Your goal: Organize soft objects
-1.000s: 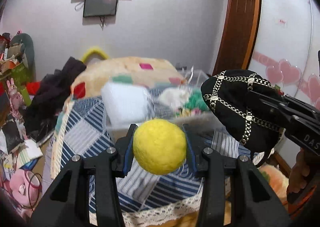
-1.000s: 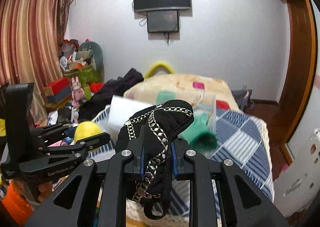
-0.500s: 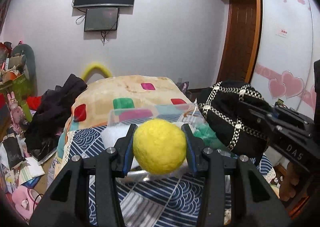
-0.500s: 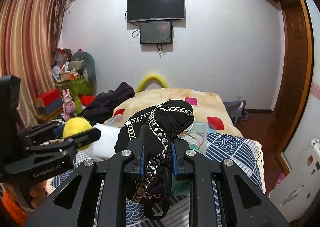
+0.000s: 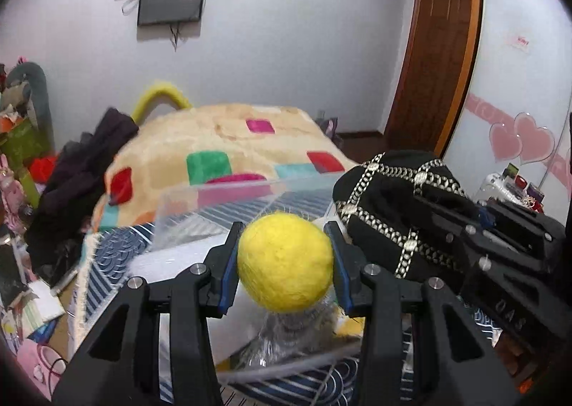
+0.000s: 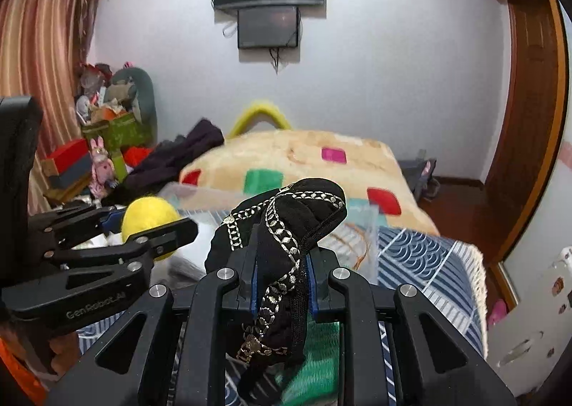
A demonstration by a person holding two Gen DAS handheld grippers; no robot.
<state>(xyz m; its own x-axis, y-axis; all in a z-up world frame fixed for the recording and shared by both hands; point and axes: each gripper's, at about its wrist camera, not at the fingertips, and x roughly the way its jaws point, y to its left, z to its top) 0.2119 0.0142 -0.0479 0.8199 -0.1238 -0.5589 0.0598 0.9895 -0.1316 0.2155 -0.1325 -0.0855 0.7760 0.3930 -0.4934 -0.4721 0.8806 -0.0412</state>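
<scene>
The left tool (image 5: 284,259) is pinching a yellow ball (image 5: 285,262) between its two blue-padded fingers, which are spread only as wide as the ball. The ball hangs in the air above a clear box (image 5: 228,198) that stands on the bed (image 5: 107,263). The right tool (image 6: 280,275) is pressed together on a black cap (image 6: 286,227) with silver chain trim; the cloth is squeezed thin between the fingers, and part of it hangs down below them. In the left wrist view the cap (image 5: 400,206) is just beside the ball on its right, and the two do not seem to touch. In the right wrist view the ball (image 6: 150,218) shows at the left, held by the other tool (image 6: 157,227). Inside the box some white soft thing (image 5: 171,263) and something green (image 6: 311,363) lie, but both are blurred. The near and far walls of the box rise around the space under the two tools. Behind the box the bed carries a cream blanket (image 5: 221,141) with coloured squares, and dark clothes (image 5: 78,170) lie at its left edge.
</scene>
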